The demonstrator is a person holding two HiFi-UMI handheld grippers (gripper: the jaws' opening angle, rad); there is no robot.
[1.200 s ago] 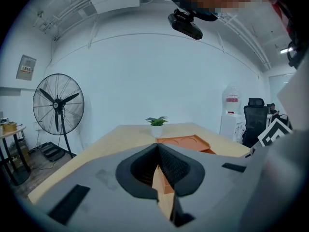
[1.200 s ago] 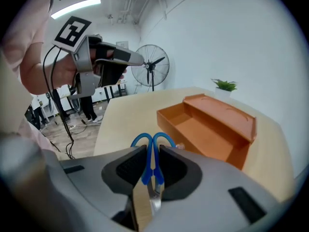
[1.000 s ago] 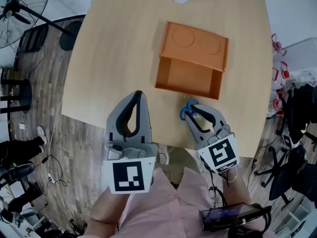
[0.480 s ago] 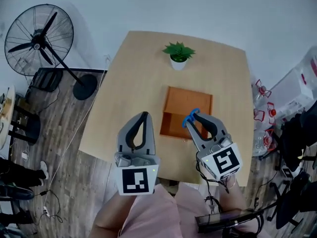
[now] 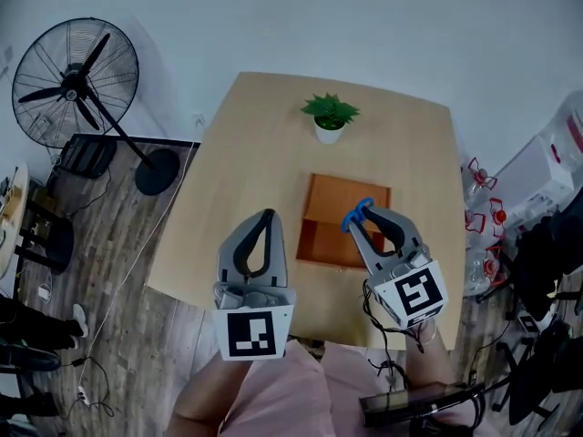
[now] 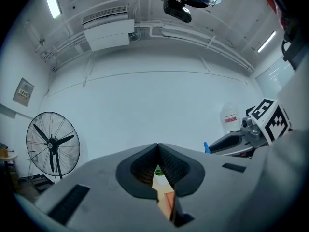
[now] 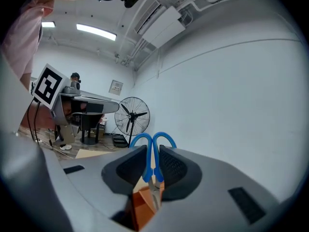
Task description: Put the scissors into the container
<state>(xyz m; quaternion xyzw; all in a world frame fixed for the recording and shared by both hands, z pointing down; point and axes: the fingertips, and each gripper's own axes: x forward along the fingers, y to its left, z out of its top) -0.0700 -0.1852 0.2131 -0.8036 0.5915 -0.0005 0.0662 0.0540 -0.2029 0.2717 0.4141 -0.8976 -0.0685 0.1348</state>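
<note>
Right tool [image 5: 363,217]: gripping blue scissors [image 7: 152,151] above orange container [image 5: 330,198], frame centre. Left tool [image 5: 265,215]: staying clenched, empty.

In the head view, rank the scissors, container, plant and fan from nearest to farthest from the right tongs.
1. Scissors: clamped in the right tongs, blue handles sticking out at the tips.
2. Container: orange, on the table right behind the tips in this view.
3. Plant: at the table's far edge.
4. Fan: on the floor, far left.

No legible text or numbers
</note>
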